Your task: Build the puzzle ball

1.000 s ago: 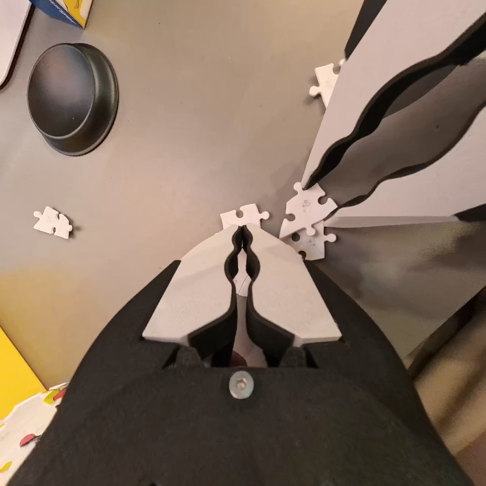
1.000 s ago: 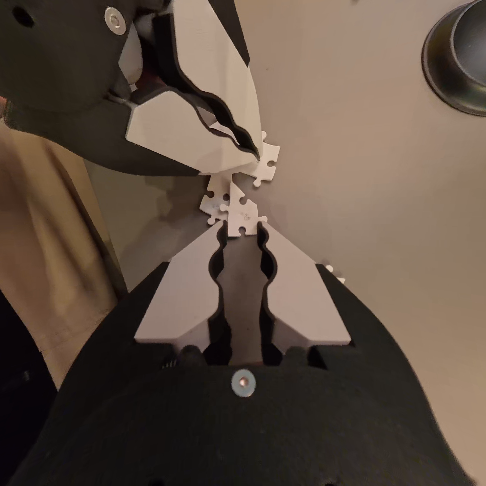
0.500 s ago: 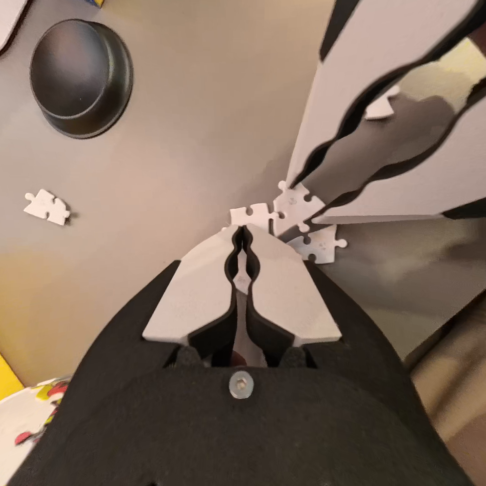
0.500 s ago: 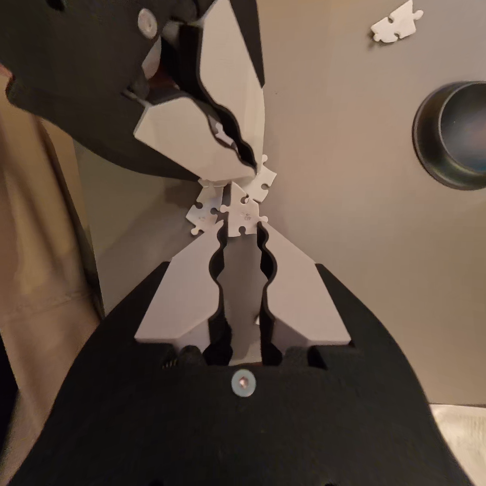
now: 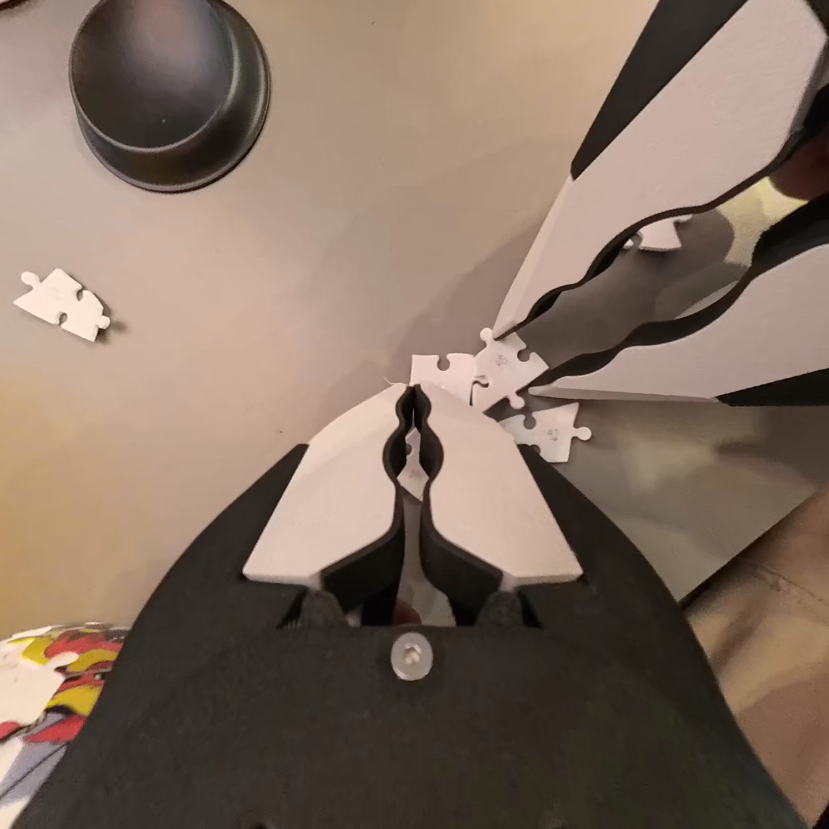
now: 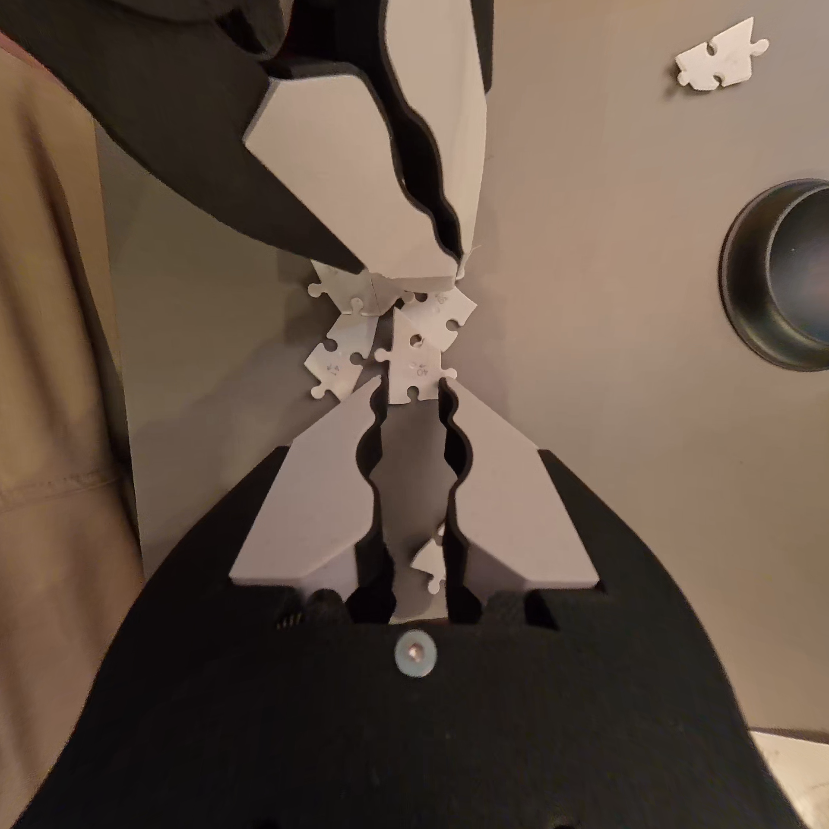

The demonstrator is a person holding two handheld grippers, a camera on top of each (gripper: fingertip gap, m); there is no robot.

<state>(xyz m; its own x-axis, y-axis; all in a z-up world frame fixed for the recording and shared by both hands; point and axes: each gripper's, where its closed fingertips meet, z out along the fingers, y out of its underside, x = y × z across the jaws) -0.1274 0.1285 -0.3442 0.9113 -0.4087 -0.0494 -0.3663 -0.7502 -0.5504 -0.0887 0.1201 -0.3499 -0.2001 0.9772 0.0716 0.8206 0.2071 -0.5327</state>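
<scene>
The table (image 5: pixel 359 224) is plain grey-brown. The puzzle pieces (image 6: pixel 412 368) on it are white with small grey marks. One more white piece (image 5: pixel 63 305) lies near the left edge. The round bowl (image 5: pixel 166 89) is black and shiny. Both grippers have white fingers (image 5: pixel 345 484) with black inner pads and black bodies. The puzzle ball part (image 5: pixel 40 682) shows yellow, red, white and grey patches.

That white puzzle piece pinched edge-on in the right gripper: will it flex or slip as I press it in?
The piece looks thin and light, so it probably flexes. The right gripper holds it only at the tips, so it may pivot or slip.
</scene>
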